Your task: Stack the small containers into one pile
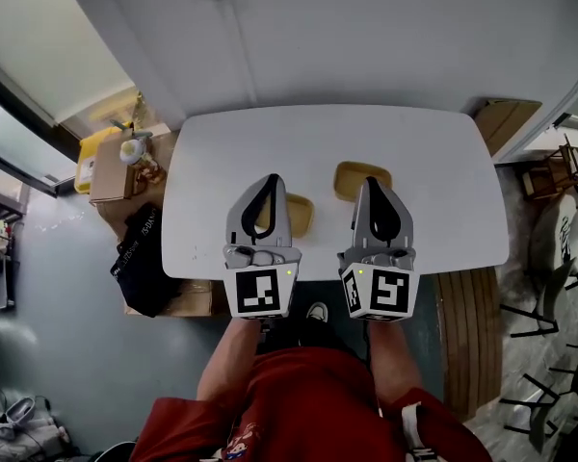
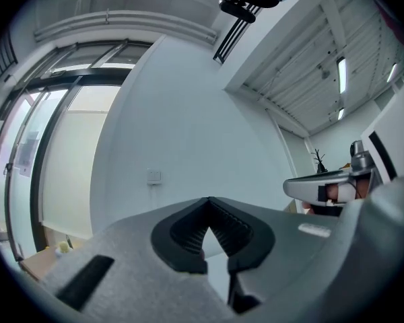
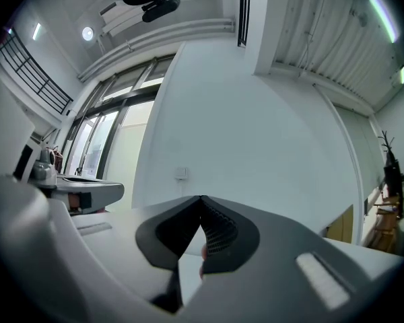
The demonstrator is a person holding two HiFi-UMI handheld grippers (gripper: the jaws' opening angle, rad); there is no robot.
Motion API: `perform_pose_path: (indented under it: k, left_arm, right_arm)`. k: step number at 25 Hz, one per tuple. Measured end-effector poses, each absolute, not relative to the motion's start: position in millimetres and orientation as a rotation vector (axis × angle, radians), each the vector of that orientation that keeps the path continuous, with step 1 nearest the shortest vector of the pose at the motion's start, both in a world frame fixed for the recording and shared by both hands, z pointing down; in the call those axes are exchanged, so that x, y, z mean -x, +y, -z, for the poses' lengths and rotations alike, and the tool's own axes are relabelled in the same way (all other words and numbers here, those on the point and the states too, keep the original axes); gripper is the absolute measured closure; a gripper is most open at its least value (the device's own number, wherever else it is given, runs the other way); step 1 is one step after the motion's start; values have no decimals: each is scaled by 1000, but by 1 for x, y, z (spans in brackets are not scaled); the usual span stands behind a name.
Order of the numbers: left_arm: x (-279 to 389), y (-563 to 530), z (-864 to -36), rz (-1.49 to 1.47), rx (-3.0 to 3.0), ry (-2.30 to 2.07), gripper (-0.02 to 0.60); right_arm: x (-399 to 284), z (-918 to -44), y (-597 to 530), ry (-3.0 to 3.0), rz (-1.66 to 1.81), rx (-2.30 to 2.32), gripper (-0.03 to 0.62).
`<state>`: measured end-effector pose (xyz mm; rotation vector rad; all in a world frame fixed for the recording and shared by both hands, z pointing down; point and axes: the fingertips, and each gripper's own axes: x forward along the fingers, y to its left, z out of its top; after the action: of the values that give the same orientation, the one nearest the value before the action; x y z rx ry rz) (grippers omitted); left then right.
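Note:
In the head view two shallow yellow containers rest on the white table (image 1: 424, 152). One container (image 1: 299, 217) lies near the front, half hidden behind my left gripper (image 1: 271, 179). The other container (image 1: 354, 178) sits farther back, just left of my right gripper (image 1: 376, 181). Both grippers are held high above the table's front edge, pointing away from the person, jaws shut with nothing between them. The left gripper view has its jaw tips (image 2: 207, 200) meeting against a white wall; the right gripper view has its tips (image 3: 200, 198) closed the same way. Neither gripper view catches a container.
Left of the table are cardboard boxes (image 1: 113, 166), a yellow bag (image 1: 89, 152) and a black bag (image 1: 143, 258) on the floor. A wooden bench (image 1: 470, 340) stands at the right front, with chairs (image 1: 559, 258) farther right. The person's legs (image 1: 308, 402) are below the grippers.

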<state>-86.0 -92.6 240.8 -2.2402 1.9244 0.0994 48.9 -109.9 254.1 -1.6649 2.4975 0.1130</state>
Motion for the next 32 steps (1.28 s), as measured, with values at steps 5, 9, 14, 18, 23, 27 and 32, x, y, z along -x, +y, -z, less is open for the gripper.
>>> perform_pose_path:
  k: [5, 9, 14, 18, 23, 27, 32]
  left_arm:
    - [85, -110, -263, -21, 2247, 1955, 580]
    - [81, -122, -270, 14, 2255, 1965, 580]
    - [88, -133, -276, 36, 2265, 1976, 580]
    - [100, -139, -283, 47, 2268, 1975, 579]
    - [119, -147, -298, 112, 2313, 1991, 579]
    - [135, -152, -320, 175, 2383, 2006, 579]
    - [152, -158, -348, 285, 2421, 2013, 579]
  right_arm:
    - [-58, -270, -131, 2498, -146, 1704, 594]
    - [-62, -278, -143, 2517, -105, 1705, 594]
    - [-57, -283, -154, 2527, -98, 1707, 594]
    - [-47, -290, -159, 2523, -68, 1713, 594]
    - [-25, -297, -165, 2549, -42, 1725, 594]
    - [-4, -313, -169, 2621, -5, 1714, 594]
    - [11, -346, -174, 2702, 110, 1745, 592]
